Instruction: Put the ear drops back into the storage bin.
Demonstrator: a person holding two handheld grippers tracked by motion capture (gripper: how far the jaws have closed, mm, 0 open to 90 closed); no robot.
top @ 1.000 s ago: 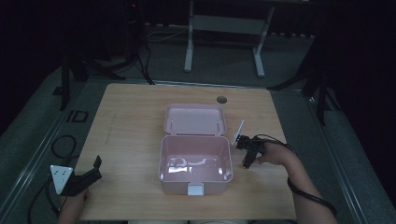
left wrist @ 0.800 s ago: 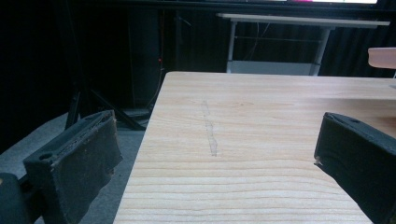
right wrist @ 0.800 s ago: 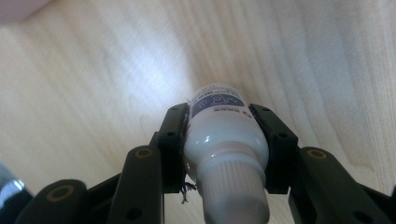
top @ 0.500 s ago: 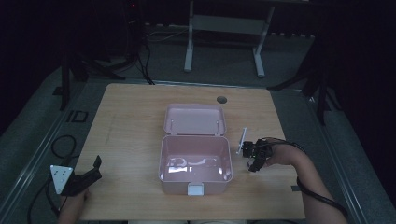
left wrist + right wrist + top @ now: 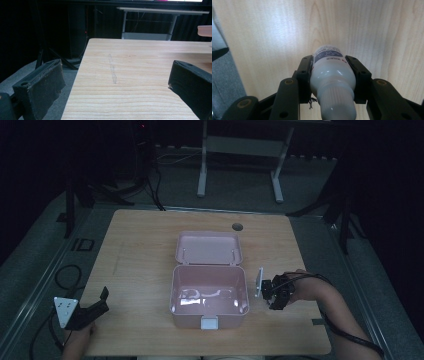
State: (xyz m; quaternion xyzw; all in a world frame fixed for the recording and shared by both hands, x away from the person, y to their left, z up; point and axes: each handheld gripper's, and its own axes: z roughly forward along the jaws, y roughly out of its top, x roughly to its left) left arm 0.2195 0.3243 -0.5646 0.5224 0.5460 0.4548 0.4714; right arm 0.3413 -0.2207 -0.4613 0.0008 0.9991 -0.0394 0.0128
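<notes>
Gripped firmly in the right claw (image 5: 332,72): a small white plastic bottle (image 5: 332,82), held above the pale wooden counter (image 5: 145,245), just right of the open pink plastic box (image 5: 210,292). Best kept squeezed, lifted over the near wall, lowered inside before release. Left claw (image 5: 115,85) open, empty, at the counter's near-left corner. Bottle label legible from the right gripper view; box position clear from high view.

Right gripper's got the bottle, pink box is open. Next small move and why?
Probably carry the white bottle toward the open pink box. The right gripper is shut on the bottle beside the box's right wall, above the table, and the lid lies back, so the way in looks free. The left gripper sits open, far off.
</notes>
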